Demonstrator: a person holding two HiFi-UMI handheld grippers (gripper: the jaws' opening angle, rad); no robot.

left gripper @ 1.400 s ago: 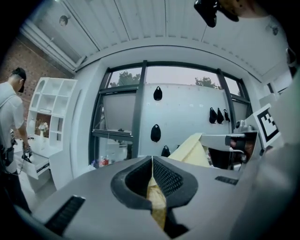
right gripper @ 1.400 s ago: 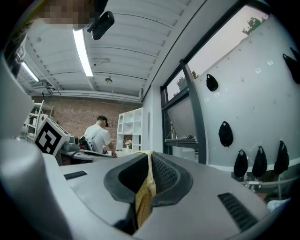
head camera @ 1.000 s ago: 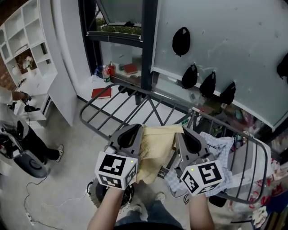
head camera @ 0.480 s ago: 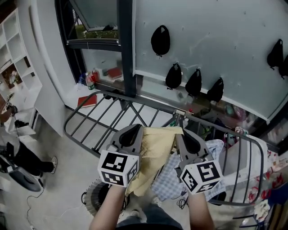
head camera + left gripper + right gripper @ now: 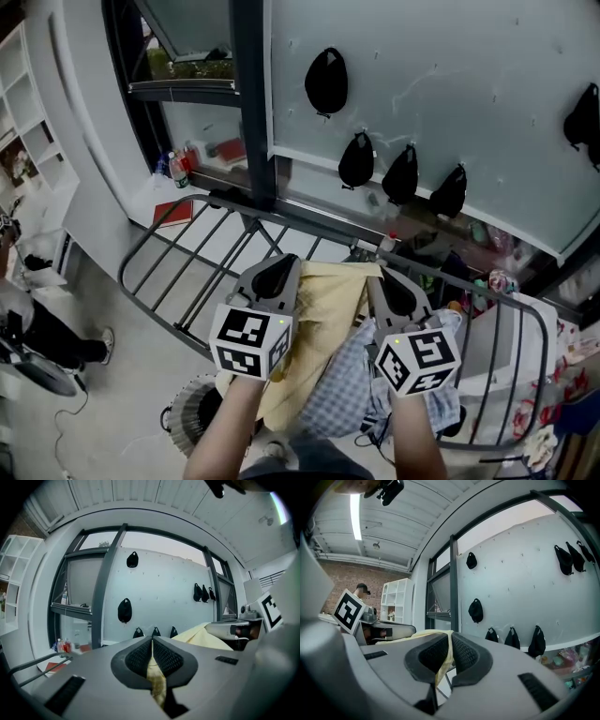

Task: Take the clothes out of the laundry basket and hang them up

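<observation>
Left claw: my left claw (image 5: 152, 641) is closed tight. Its ribbed pads pinch a fold of the yellow cloth (image 5: 157, 679), which hangs out beneath them.
Right claw: my right claw (image 5: 450, 639) is clamped the same way on another edge of that cloth. A pale strip runs down between its pads.
Cloth position: in the head view I see the cloth's top edge spanning the gap between the two claws. The rest hangs down between my forearms, held in the air above the drying rack (image 5: 187, 246).
Claw pose: the two claws sit side by side at about the same height, roughly level. They point toward the grey wall panel (image 5: 469, 94).
Drying rack: a dark metal frame with parallel bars, below and ahead of the claws. The bars of its left wing are bare.
Checked cloth: a blue-and-white checked cloth (image 5: 342, 398) lies over the rack under my right claw, and the yellow cloth partly covers it.
Wall: black caps (image 5: 326, 80) hang on the panel, one high and three in a row lower down.
Floor: a red book (image 5: 173, 213) lies on the pale ledge beyond the rack, near some bottles (image 5: 175, 169).
Unclear: a round ribbed thing (image 5: 192, 412) sits on the floor (image 5: 122, 375) under my left forearm. I cannot tell whether it is the laundry basket.
</observation>
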